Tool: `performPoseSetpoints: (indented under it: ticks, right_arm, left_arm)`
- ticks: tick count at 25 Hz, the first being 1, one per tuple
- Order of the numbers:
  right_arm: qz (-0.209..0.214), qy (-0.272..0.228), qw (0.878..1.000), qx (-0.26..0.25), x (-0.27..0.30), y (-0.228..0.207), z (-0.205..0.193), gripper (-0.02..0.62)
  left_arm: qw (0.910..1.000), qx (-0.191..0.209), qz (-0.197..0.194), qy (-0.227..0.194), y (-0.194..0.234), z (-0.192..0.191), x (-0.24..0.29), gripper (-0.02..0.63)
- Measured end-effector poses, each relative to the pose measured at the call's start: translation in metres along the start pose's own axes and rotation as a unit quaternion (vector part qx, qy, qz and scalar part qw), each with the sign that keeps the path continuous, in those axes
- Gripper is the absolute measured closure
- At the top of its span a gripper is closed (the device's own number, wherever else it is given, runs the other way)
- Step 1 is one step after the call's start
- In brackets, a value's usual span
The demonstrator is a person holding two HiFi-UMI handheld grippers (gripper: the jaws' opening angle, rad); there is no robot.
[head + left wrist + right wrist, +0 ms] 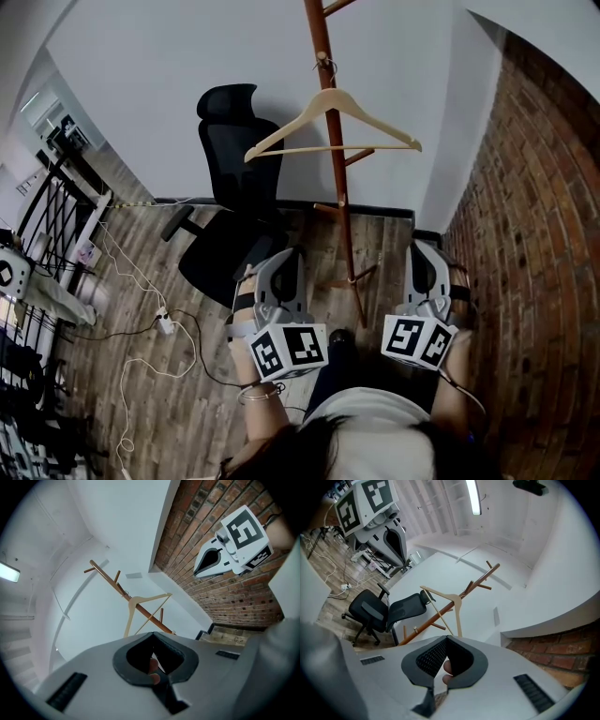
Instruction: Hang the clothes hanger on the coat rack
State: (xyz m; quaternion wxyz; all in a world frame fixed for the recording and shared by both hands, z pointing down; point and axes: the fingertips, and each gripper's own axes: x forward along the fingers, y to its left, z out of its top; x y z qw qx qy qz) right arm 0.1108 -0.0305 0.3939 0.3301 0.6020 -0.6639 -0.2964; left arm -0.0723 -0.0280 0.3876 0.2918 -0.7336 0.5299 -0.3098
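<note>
A pale wooden clothes hanger hangs by its metal hook from a peg of the brown wooden coat rack, clear of both grippers. It also shows in the left gripper view, hanger on the rack, and in the right gripper view, hanger on the rack. My left gripper and right gripper are held low, close to my body, on either side of the rack's foot. Both are shut with nothing between the jaws.
A black office chair stands left of the rack against the white wall. A brick wall runs along the right. White cables and a power strip lie on the wood floor at the left, beside a metal frame.
</note>
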Motion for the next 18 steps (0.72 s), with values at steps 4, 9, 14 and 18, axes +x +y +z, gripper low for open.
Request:
performPoseSetpoints:
  ticks: [4,9,14,18]
  right_arm:
    - [-0.001,0.005,1.0,0.005,0.0,-0.003,-0.005,0.56]
    - [0.006,0.007,1.0,0.014,0.002,-0.002,-0.013,0.56]
    - [0.006,0.011,1.0,0.025,0.005,-0.005,-0.02,0.56]
    - [0.012,0.009,0.999,0.031,0.007,-0.005,-0.021,0.56]
  left_arm:
    - [0.9999,-0.008,-0.012,-0.008,-0.005,0.004,0.002,0.595]
    - [0.9995,-0.015,-0.027,-0.009,-0.015,0.003,0.008,0.595]
    - [0.9991,-0.016,-0.037,-0.012,-0.021,0.009,0.015,0.595]
    - [0.9991,-0.015,-0.037,-0.01,-0.022,0.011,0.019,0.595]
